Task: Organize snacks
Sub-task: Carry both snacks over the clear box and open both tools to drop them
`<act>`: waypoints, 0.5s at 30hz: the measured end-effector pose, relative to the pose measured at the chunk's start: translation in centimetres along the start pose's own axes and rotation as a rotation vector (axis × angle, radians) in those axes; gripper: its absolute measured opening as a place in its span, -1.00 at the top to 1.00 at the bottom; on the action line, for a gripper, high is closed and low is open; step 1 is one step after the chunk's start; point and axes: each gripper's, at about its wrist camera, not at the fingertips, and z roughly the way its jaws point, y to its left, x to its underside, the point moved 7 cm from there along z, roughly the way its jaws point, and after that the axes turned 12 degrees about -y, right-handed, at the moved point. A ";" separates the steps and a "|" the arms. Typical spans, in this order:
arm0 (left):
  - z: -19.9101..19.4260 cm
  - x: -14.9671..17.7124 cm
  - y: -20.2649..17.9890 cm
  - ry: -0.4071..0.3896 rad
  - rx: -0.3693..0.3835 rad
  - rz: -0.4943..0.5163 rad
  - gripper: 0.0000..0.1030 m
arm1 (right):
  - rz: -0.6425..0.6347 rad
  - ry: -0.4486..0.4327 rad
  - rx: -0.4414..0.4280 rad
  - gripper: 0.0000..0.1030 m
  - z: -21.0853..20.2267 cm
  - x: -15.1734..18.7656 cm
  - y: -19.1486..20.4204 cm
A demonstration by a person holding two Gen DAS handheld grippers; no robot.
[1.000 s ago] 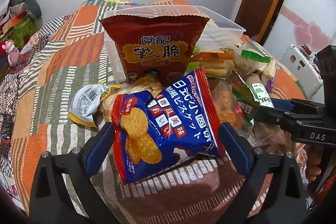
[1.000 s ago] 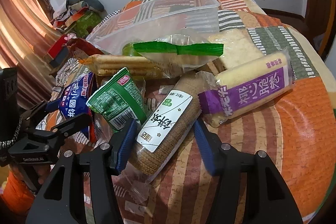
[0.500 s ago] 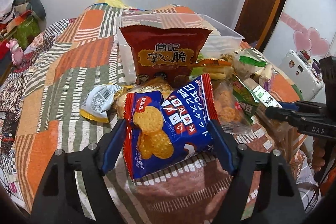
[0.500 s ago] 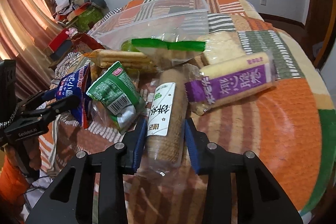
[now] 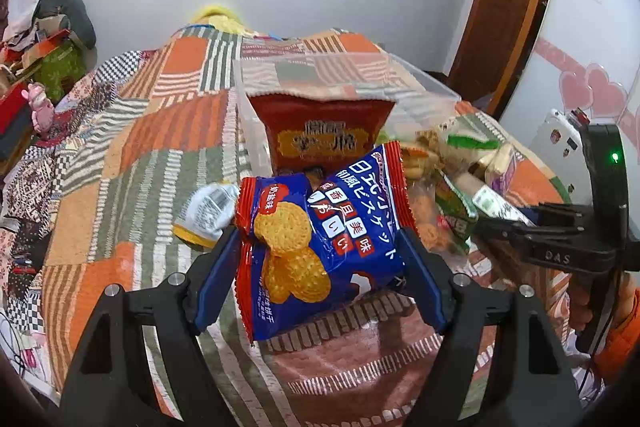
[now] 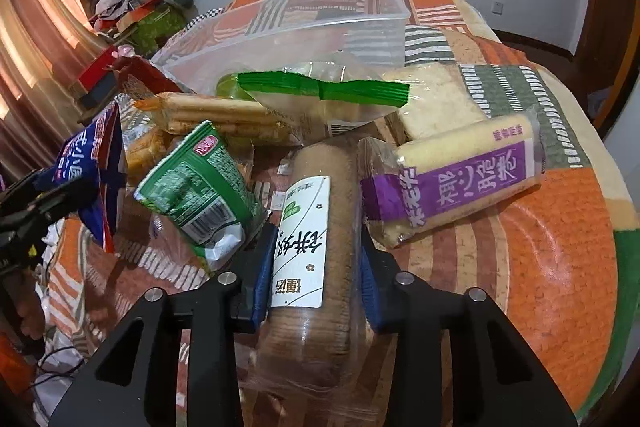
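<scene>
Snacks lie heaped on a patchwork blanket (image 6: pixel 560 227) in front of a clear plastic bin (image 6: pixel 304 23), the landmark for everything that follows. Nearest the bin's front wall on the left, the left gripper (image 5: pixel 320 259) has its blue pads pressed against both sides of a blue biscuit bag (image 5: pixel 320 227), which sits tilted between the jaws, its printed face toward the camera and its top edge leaning toward the bin. Directly behind it, a red snack bag (image 5: pixel 324 135) stands upright against the bin's front wall, squarely on the line to the opening. On the bin's near right, the right gripper (image 6: pixel 314 259) is clamped across a brown cracker roll (image 6: pixel 316 227), whose long axis runs straight out from the jaws toward the bin, held near its lower middle with the far end pointing at the pile. A green packet (image 6: pixel 200 187) touches the roll's left side; a purple-labelled wafer pack (image 6: pixel 456 183) lies just beside its right, angled away. Both held items point binward, but the left one appears nearer the opening, so it likely goes in first, lifted over the red bag.
</scene>
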 end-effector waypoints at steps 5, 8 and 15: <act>-1.2 -1.8 -0.1 -0.048 -0.001 -0.002 -0.50 | -0.003 -0.038 -0.006 0.37 -2.1 -0.1 0.0; -1.8 -3.1 -0.4 -0.077 -0.001 0.005 -0.50 | 0.000 -0.073 -0.011 0.37 -3.3 -0.8 0.0; -2.7 -6.6 -1.1 -0.155 0.008 0.012 -0.50 | -0.018 -0.177 -0.025 0.37 -5.5 -3.9 0.5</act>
